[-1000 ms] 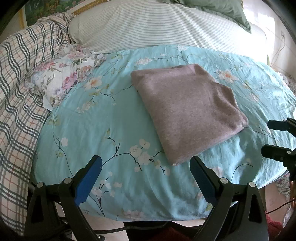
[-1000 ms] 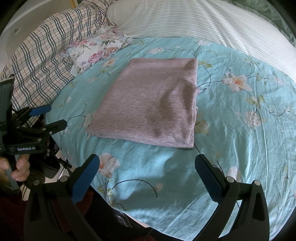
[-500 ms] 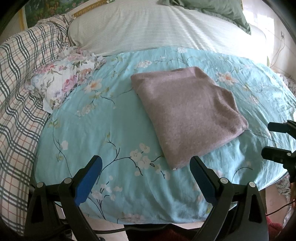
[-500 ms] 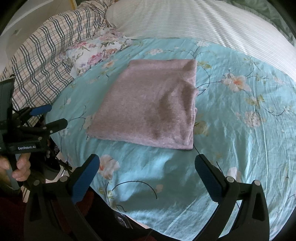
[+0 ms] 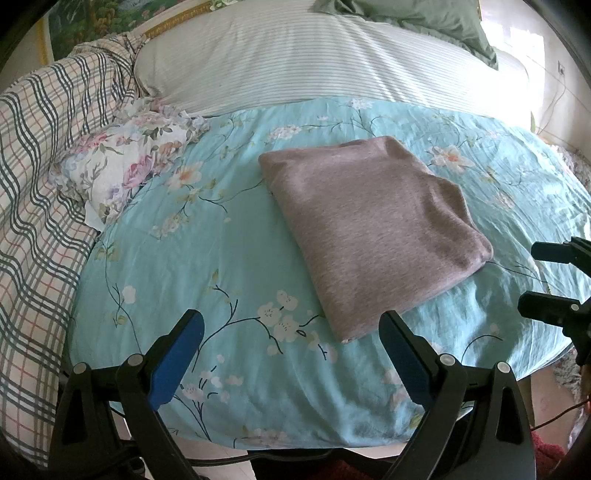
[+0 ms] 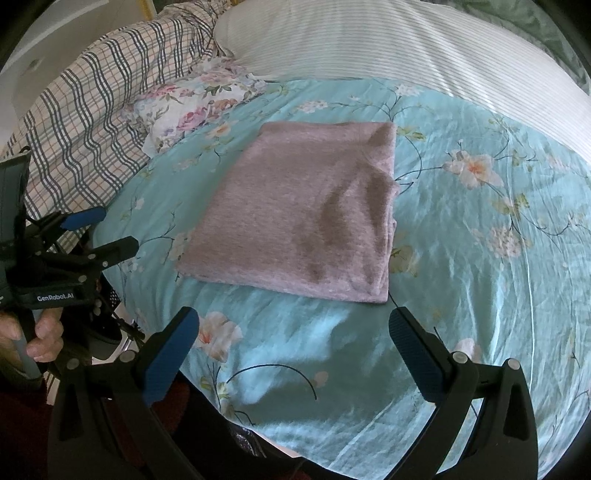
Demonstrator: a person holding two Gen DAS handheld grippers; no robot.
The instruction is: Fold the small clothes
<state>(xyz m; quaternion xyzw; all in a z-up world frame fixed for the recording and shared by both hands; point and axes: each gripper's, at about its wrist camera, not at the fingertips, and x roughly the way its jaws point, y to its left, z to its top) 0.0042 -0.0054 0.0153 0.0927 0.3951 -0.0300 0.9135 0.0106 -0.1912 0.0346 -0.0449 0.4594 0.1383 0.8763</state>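
Looking forward from the left wrist, a bed is filling the frame, and a turquoise sheet (image 5: 207, 266) printed with pale blossoms and thin dark branches is lying smooth across the near part of it. A white ribbed pillow (image 5: 295, 62) is stretching across the far side, a green cushion (image 5: 417, 18) is sitting behind it, and a plaid blanket (image 5: 33, 184) is bunching along the left edge. A crumpled floral cloth (image 5: 122, 166) is resting between the plaid and the sheet. The folded garment (image 5: 369, 225), a soft mauve-grey knit squared into a thick rectangle, is lying on the sheet right of centre, with one corner pointing toward the camera. The left gripper (image 5: 291, 354) is hovering near the bed's edge, its blue-padded fingers spread wide and holding nothing. The right gripper (image 5: 554, 280) is showing at the right margin, its black fingers apart.

From the right wrist, the garment (image 6: 303, 214) is lying centred on the wrinkled, slightly glossy sheet (image 6: 480, 258), its layered fold edges stacking along the right side. The right gripper (image 6: 291, 347) is standing open just short of its near edge, touching nothing. The left gripper (image 6: 99, 232) is appearing at the left, held by a hand (image 6: 33, 332), its fingers parted.
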